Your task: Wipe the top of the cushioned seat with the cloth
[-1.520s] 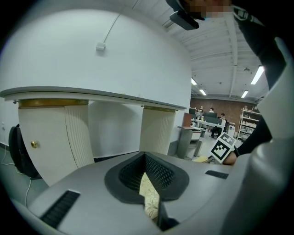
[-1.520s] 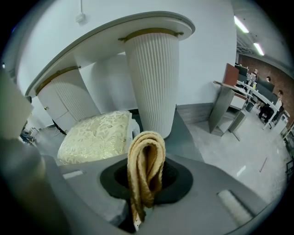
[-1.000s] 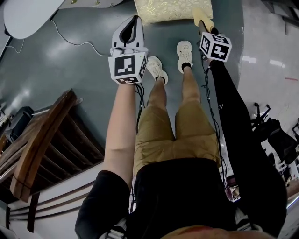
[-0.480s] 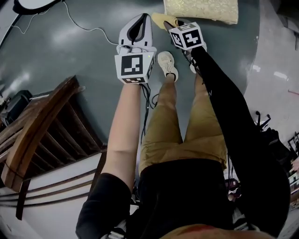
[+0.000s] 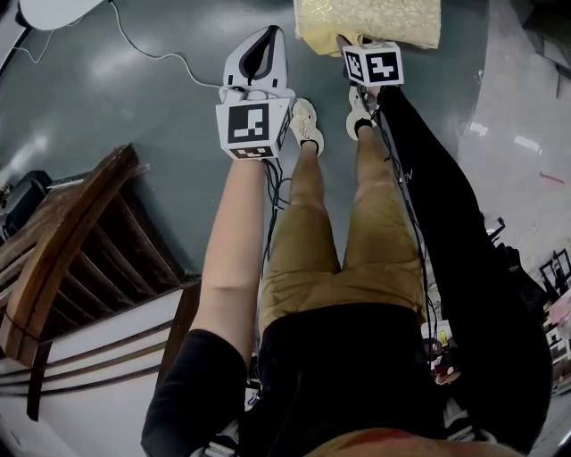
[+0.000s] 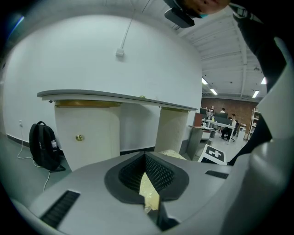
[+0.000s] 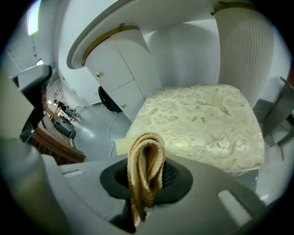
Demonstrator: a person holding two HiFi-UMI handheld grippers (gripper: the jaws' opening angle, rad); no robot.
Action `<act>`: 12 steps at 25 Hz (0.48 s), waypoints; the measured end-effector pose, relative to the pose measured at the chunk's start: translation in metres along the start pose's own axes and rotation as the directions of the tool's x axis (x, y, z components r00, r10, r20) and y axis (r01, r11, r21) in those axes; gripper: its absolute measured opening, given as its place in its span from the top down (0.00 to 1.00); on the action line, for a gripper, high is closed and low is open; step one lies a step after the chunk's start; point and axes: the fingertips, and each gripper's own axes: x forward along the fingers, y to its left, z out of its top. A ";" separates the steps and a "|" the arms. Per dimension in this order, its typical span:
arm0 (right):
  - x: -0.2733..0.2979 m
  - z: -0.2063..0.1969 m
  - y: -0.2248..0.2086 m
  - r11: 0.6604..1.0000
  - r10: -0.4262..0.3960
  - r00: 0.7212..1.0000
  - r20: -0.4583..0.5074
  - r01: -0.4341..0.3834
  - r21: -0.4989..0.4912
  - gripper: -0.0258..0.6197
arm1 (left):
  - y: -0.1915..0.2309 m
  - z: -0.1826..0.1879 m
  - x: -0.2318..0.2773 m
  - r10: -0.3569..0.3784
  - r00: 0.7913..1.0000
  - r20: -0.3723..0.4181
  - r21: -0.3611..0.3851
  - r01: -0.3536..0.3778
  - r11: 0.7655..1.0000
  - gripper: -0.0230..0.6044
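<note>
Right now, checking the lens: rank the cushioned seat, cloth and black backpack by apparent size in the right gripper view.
1. cushioned seat.
2. cloth; nearness to the camera inflates it.
3. black backpack, far back.

Far side of the cushioned seat (image 5: 375,22) past the head view's top edge.

The glossy grey-green floor (image 5: 134,116) carries the seat (image 5: 370,22) at the top, a wooden chair (image 5: 71,259) at the left and the person's shoes (image 5: 304,126) near the seat. A white cable (image 5: 161,56) trails across it, and a black backpack (image 6: 43,147) sits beside a white cabinet (image 6: 87,137).
</note>
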 end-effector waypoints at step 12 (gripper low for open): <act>-0.080 -0.026 -0.175 0.979 -0.166 0.986 0.008 0.164 0.120 0.87 | -0.074 0.024 0.066 -0.043 0.999 -0.018 0.019 0.043 0.999 0.95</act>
